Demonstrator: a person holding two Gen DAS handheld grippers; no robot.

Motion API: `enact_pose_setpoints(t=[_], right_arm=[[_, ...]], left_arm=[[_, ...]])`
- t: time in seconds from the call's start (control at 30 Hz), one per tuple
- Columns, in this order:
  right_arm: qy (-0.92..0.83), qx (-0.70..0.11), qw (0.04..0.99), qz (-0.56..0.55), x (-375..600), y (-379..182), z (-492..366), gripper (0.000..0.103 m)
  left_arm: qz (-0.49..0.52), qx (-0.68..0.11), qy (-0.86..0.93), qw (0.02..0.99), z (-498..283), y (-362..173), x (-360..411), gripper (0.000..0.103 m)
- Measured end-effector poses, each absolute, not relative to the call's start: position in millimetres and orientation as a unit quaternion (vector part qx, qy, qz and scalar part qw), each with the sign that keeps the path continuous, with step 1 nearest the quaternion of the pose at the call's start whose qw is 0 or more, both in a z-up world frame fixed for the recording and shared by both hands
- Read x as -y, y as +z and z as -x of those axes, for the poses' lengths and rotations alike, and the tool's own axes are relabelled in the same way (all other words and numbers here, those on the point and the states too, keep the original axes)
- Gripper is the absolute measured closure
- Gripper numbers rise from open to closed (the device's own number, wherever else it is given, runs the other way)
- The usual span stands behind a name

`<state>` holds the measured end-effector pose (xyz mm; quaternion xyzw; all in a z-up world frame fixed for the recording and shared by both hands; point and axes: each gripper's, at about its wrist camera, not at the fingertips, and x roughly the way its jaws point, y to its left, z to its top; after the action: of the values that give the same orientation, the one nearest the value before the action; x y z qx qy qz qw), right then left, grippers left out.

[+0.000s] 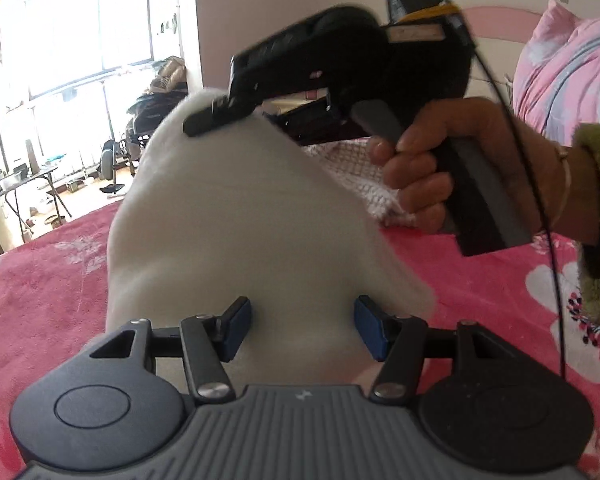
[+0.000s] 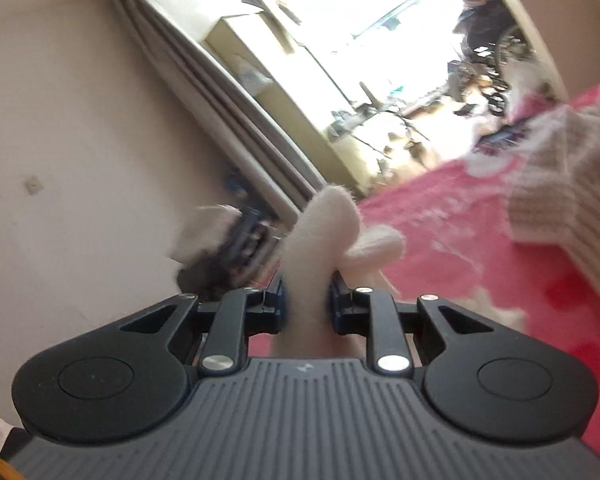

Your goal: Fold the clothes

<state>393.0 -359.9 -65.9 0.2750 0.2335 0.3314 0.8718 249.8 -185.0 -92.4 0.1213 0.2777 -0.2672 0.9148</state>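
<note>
A white fleece garment (image 1: 236,216) is draped over the pink floral bedspread (image 1: 60,280). A fold of it is pinched between the nearly closed pads of the right gripper (image 2: 305,304). The left gripper (image 1: 303,328) is held half open, the fleece between its blue pads (image 1: 370,328), untouched.

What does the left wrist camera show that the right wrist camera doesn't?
Only the left wrist view shows the person's hand holding the right gripper's handle, a green sleeve, and the left gripper, jaws apart around white cloth.

Only the right wrist view shows the right gripper from behind, pinching a fold of that cloth, with a curtain beyond.

Both show the white cloth, the pink bedspread and the bright window.
</note>
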Motion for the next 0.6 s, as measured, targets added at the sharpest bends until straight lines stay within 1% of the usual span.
enact_pose_setpoints(t=[0.07,0.17,0.2,0.23,0.27,0.3,0.33,0.37,0.43,0.5,0.6], right_arm=[[0.307,-0.257,0.873,-0.278,367.3,-82.8,-407.5,0.084],[0.242,-0.326,0.846,-0.346,397.4,-137.7,-429.1,0.084],[0.230,-0.332,0.835,-0.373,406.8,-149.7,-427.2,0.084],[0.219,-0.338,0.823,-0.400,416.1,-161.6,-425.3,0.084],[0.211,-0.340,0.815,-0.418,423.4,-169.7,-422.8,0.084],[0.212,-0.339,0.817,-0.415,425.1,-169.0,-420.8,0.083],[0.209,-0.349,0.817,-0.408,425.6,-169.2,-422.8,0.079],[0.204,-0.357,0.818,-0.403,427.0,-168.5,-424.1,0.072],[0.188,-0.359,0.823,-0.399,433.2,-162.5,-422.9,0.065],[0.173,-0.356,0.831,-0.392,438.4,-154.2,-418.0,0.064],[0.194,-0.318,0.855,-0.361,436.3,-124.0,-385.8,0.064]], left_arm=[[-0.122,-0.301,-0.271,0.906,-256.7,-98.2,188.1,0.044],[-0.134,-0.300,-0.284,0.901,-254.4,-109.5,195.4,0.043],[-0.143,-0.296,-0.291,0.899,-251.5,-110.7,198.8,0.041],[-0.149,-0.294,-0.296,0.897,-249.3,-112.2,200.8,0.037],[-0.154,-0.292,-0.301,0.895,-247.1,-113.6,202.8,0.034],[-0.160,-0.290,-0.305,0.893,-244.8,-115.1,204.7,0.033],[-0.165,-0.287,-0.309,0.891,-242.8,-116.3,206.5,0.033],[-0.170,-0.284,-0.309,0.892,-241.8,-116.8,207.2,0.032],[-0.165,-0.285,-0.309,0.892,-242.4,-115.4,205.7,0.032],[-0.152,-0.290,-0.312,0.892,-245.0,-113.1,201.0,0.032],[-0.138,-0.295,-0.322,0.889,-241.7,-107.5,188.9,0.033]])
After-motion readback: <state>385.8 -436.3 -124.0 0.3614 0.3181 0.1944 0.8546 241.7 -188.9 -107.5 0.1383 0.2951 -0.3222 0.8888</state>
